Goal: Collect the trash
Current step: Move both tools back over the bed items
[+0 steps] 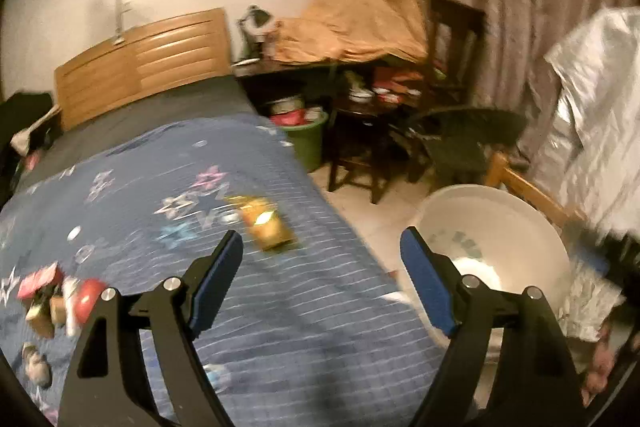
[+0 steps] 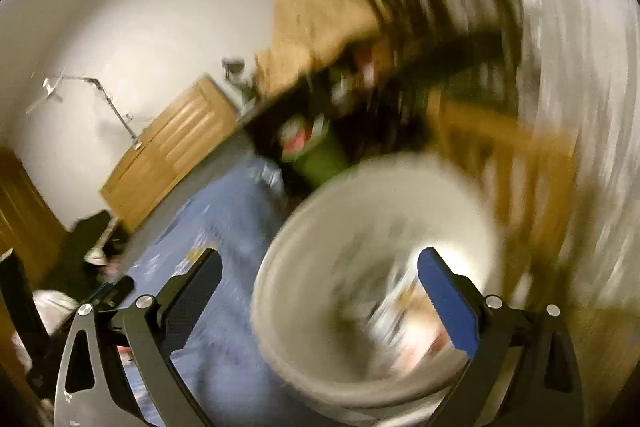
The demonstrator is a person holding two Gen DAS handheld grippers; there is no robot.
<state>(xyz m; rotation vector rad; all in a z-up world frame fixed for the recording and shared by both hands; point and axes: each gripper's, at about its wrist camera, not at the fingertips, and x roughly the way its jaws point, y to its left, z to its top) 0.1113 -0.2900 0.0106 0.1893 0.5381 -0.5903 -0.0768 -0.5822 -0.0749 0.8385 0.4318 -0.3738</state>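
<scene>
Hovering over the white bin (image 2: 360, 267) with its jaws spread and nothing between them, the right hand-held gripper (image 2: 320, 267) looks, by my reading, to be at the drop-off step (blurred scraps lie in the bin). The left hand-held gripper (image 1: 322, 255), also spread and empty, points over the bed (image 1: 280, 307). Its next move is likely a reach to the yellow wrapper (image 1: 266, 225) just ahead, then the litter pile (image 1: 56, 299) farther left.

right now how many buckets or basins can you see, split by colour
white basin: 1, on the floor beside the bed
green bucket: 1, farther back by the dark table
total: 2
</scene>
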